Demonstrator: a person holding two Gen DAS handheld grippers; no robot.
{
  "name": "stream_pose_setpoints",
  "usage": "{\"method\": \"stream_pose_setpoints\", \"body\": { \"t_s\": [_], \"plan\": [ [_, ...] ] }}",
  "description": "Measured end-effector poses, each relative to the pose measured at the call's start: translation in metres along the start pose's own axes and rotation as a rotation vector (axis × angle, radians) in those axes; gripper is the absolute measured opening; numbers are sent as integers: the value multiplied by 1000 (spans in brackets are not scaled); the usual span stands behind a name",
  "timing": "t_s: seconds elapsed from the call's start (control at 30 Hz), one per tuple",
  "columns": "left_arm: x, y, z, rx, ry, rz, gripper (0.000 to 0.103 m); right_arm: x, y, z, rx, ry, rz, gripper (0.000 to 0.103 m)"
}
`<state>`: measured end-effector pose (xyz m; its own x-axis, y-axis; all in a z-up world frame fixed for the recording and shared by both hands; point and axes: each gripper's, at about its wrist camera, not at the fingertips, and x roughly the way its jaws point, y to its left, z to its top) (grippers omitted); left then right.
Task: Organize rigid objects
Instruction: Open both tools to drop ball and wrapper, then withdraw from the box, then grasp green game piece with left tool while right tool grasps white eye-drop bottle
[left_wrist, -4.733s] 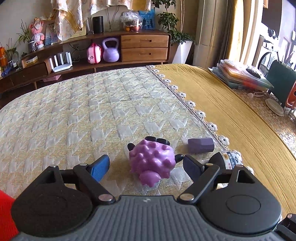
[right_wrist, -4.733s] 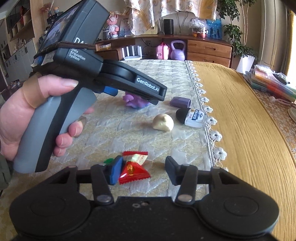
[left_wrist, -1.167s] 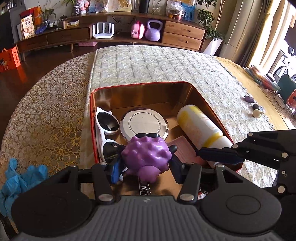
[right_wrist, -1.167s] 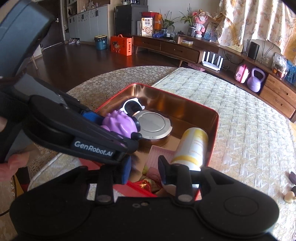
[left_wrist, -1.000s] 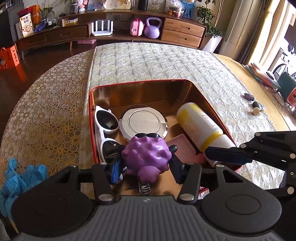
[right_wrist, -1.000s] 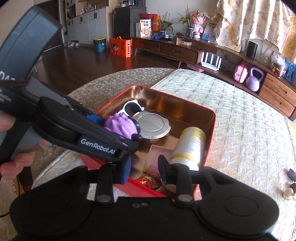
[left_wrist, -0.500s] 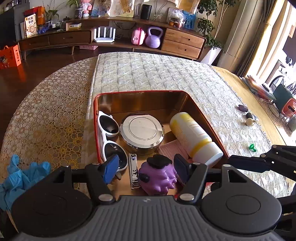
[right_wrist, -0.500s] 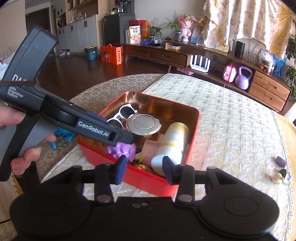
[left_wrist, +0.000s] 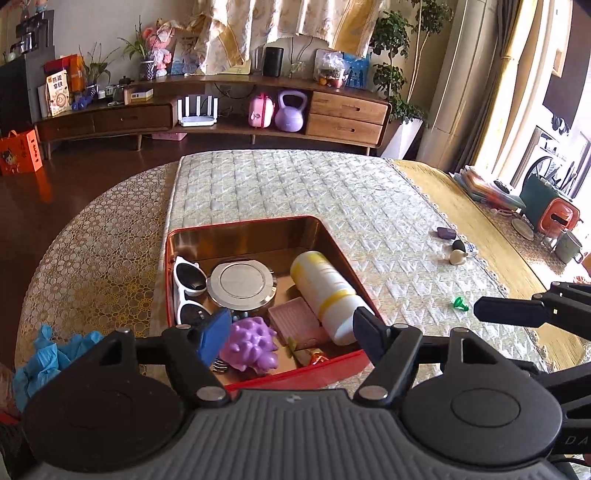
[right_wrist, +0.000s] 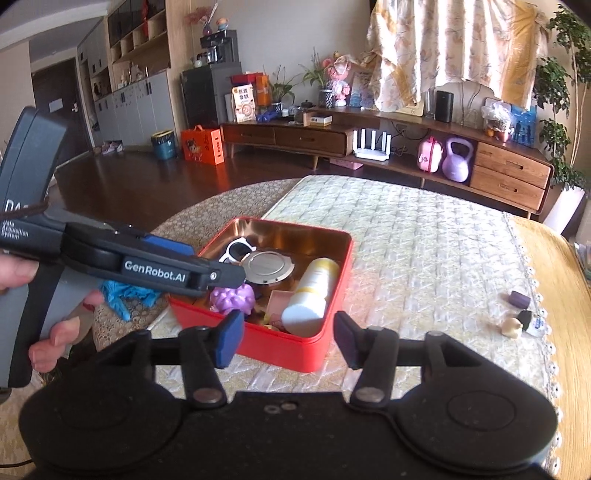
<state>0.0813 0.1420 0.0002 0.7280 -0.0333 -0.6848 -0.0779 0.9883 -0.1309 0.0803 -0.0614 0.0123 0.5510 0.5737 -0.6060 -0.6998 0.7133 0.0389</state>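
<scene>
A red tin box (left_wrist: 295, 376) (right_wrist: 295, 354) stands on the quilted cloth. In it lie a purple knobbly toy (left_wrist: 251, 347) (right_wrist: 232, 297), white sunglasses (left_wrist: 186, 284), a round metal lid (left_wrist: 242, 284), a white and yellow bottle (left_wrist: 325, 291) (right_wrist: 312, 291), a pink flat case (left_wrist: 295, 321) and a wrapped candy (left_wrist: 314, 356). My left gripper (left_wrist: 288, 334) is open and empty, raised above the box's near edge. My right gripper (right_wrist: 288, 339) is open and empty, above the box's near side.
To the right on the cloth lie a purple block (left_wrist: 446, 232) (right_wrist: 520, 298), a black and white item (left_wrist: 461, 245), a cream lump (left_wrist: 457, 257) (right_wrist: 511, 326) and a small green piece (left_wrist: 460, 303). Blue gloves (left_wrist: 48, 350) lie left of the box.
My left gripper opened and let the purple toy go into the box, then lifted back. My right gripper released the candy into the box, opened and drew back.
</scene>
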Motion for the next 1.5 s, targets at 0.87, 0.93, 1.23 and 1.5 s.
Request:
{"method": "stream_pose_setpoints", "body": {
  "t_s": [0.87, 0.93, 1.23, 1.5],
  "plan": [
    [47, -149, -7, 48, -78, -18, 87, -56, -172, -51, 131, -21, -155, 103],
    [58, -159, -7, 62, -62, -40, 87, -53, -191, -54, 133, -9, -171, 103],
    [105, -198, -13, 113, -1, -114, 87, -20, -254, -49, 64, 45, -221, 103],
    [140, -214, -20, 155, 39, -164, 87, 27, -299, -47, -25, 121, -159, 101]
  ]
}}
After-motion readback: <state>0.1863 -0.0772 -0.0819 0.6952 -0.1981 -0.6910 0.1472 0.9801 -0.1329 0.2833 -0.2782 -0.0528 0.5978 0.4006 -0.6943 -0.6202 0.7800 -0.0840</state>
